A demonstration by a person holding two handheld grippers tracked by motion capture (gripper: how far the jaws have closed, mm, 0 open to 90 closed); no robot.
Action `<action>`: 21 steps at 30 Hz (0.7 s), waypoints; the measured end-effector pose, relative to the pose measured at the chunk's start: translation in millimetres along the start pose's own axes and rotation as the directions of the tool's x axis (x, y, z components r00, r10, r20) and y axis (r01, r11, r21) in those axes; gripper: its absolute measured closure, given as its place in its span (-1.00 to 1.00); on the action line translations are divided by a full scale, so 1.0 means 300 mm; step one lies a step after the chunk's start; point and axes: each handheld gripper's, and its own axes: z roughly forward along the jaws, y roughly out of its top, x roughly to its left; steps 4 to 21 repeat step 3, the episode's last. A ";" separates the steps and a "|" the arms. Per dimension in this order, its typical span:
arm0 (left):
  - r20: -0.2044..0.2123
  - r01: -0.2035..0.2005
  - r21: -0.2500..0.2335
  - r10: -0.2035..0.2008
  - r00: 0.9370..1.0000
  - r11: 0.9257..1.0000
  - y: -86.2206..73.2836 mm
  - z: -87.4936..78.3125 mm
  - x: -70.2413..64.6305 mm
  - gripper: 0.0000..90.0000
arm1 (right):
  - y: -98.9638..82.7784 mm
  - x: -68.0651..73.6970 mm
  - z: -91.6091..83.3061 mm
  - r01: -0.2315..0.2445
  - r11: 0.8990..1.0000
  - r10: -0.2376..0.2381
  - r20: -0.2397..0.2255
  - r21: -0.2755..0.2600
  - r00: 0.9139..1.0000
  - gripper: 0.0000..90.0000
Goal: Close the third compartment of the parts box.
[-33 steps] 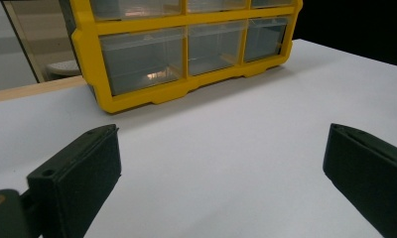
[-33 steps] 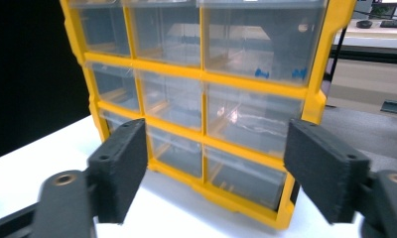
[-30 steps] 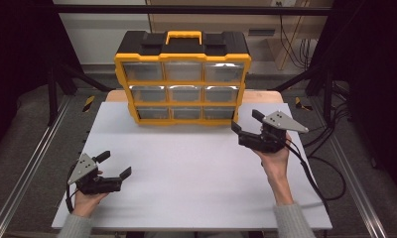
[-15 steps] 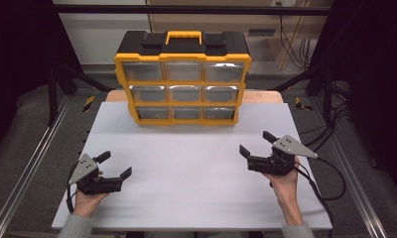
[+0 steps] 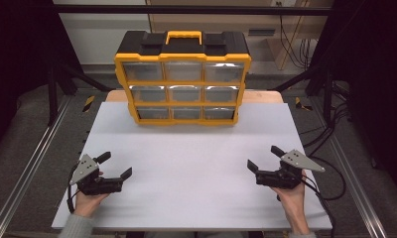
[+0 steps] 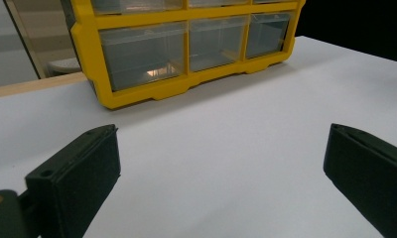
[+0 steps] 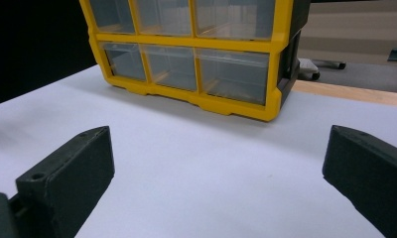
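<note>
A yellow and black organizer case (image 5: 182,89) with three rows of clear drawers stands upright at the back of the white tabletop (image 5: 196,153). My left gripper (image 5: 116,164) rests at the near left of the table in a hand, open, with nothing between its jaws. My right gripper (image 5: 263,157) is at the near right, low over the table; its jaws have just been opening and stand wide with nothing between them. The left gripper view has the left gripper (image 6: 221,144) facing the case (image 6: 186,44). The right gripper (image 7: 219,144) in its own view faces the case's (image 7: 196,54) lower drawers.
A wooden strip (image 5: 266,96) shows behind the white top. Black cables (image 5: 330,173) trail off the right edge. Metal rails (image 5: 33,163) and dark frame struts (image 5: 52,84) flank the table. A wide stretch of bare tabletop separates both grippers from the case.
The right gripper has moved from near the case's lower right corner back toward the person and down to the near right of the table, jaws spread wider. The left gripper has stayed put.
</note>
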 end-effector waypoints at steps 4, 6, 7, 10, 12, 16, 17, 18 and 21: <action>0.000 -0.001 -0.003 0.001 1.000 1.000 0.000 0.000 0.000 -0.98 | -0.009 -0.004 -0.008 -0.004 1.000 0.004 -0.002 0.004 1.000 -0.99; 0.000 -0.001 -0.003 0.001 1.000 1.000 0.000 0.000 0.000 -0.98 | -0.009 -0.004 -0.008 -0.004 1.000 0.004 -0.002 0.004 1.000 -0.99; 0.000 -0.001 -0.003 0.001 1.000 1.000 0.000 0.000 0.000 -0.98 | -0.009 -0.004 -0.008 -0.004 1.000 0.004 -0.002 0.004 1.000 -0.99; 0.000 -0.001 -0.003 0.001 1.000 1.000 0.000 0.000 0.000 -0.98 | -0.009 -0.004 -0.008 -0.004 1.000 0.004 -0.002 0.004 1.000 -0.99; 0.000 -0.001 -0.003 0.001 1.000 1.000 0.000 0.000 0.000 -0.98 | -0.009 -0.004 -0.008 -0.004 1.000 0.004 -0.002 0.004 1.000 -0.99; 0.000 -0.001 -0.003 0.001 1.000 1.000 0.000 0.000 0.000 -0.98 | -0.009 -0.004 -0.008 -0.004 1.000 0.004 -0.002 0.004 1.000 -0.99; 0.000 -0.001 -0.003 0.001 1.000 1.000 0.000 0.000 0.000 -0.98 | -0.009 -0.004 -0.008 -0.004 1.000 0.004 -0.002 0.004 1.000 -0.99; 0.000 -0.001 -0.003 0.001 1.000 1.000 0.000 0.000 0.000 -0.98 | -0.009 -0.004 -0.008 -0.004 1.000 0.004 -0.002 0.004 1.000 -0.99; 0.000 -0.001 -0.003 0.001 1.000 1.000 0.000 0.000 0.000 -0.98 | -0.009 -0.004 -0.008 -0.004 1.000 0.004 -0.002 0.004 1.000 -0.99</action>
